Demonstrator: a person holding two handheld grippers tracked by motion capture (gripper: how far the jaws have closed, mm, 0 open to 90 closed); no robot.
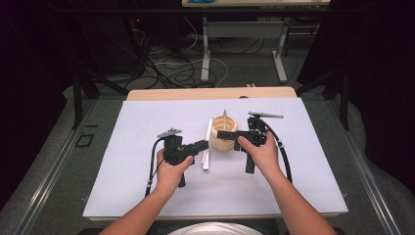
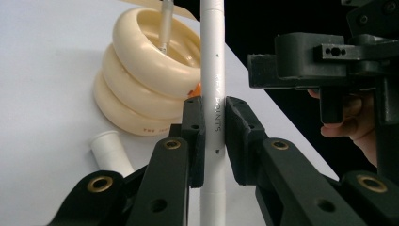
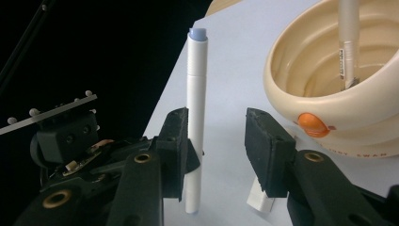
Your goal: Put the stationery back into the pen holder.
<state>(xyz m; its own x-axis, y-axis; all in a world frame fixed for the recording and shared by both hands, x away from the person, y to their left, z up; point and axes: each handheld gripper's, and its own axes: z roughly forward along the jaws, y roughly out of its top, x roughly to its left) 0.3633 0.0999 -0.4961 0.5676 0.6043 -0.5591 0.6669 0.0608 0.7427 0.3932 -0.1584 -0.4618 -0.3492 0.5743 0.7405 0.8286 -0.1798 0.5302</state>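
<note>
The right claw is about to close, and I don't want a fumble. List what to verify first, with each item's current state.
1. Left claw grips the white plastic marker: ok, both jaws press on its barrel.
2. Right claw is open: ok, its jaws stand wide apart.
3. Marker is centred in the right claw: not ok, it sits against one jaw.
4. Cream ringed pen holder is upright with room inside: ok, only one thin translucent pen stands in it.
5. Marker's lower end is clear of the white table sheet: cannot tell.
</note>
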